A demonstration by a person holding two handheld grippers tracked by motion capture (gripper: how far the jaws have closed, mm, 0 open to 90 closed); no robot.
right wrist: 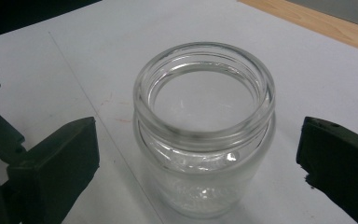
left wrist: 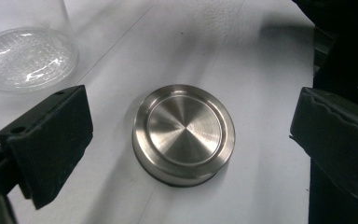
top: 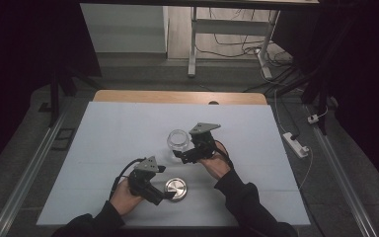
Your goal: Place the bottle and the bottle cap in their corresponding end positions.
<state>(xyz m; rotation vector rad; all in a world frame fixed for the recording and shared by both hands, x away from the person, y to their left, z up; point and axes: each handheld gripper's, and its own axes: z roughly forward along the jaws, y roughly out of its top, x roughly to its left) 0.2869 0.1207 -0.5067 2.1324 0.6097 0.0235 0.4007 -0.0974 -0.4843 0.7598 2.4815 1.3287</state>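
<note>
Both grippers stand apart and empty, left gripper straddling the steel lid near the surface's front edge, right gripper flanking the open glass jar mid-surface; next, probably clamp each.

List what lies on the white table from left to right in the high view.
Left hand-held gripper → metal lid → glass jar → right hand-held gripper, body off to the jar's right. The first two nearly overlap.

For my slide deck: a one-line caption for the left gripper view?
Open left gripper straddling a steel lid lying flat on the white table.
</note>
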